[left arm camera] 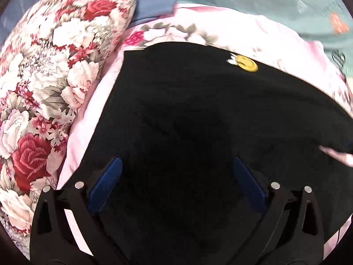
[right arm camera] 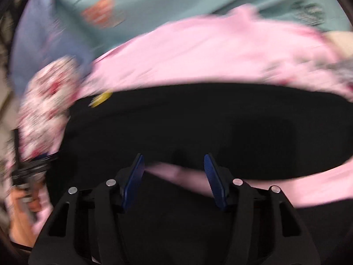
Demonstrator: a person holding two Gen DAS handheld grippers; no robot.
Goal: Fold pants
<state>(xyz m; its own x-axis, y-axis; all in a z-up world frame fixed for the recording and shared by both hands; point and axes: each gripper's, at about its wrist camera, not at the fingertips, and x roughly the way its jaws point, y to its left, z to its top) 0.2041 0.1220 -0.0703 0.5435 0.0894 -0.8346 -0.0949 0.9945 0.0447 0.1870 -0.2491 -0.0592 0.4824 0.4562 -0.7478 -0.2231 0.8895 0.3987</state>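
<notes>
The black pants (left arm camera: 198, 121) lie spread on the pink bedsheet (left arm camera: 253, 33), beneath and ahead of both grippers. Left gripper (left arm camera: 177, 176) gapes wide, empty; right gripper (right arm camera: 174, 176) stands half-open, empty. Best to pinch one edge squarely before lifting over.
</notes>
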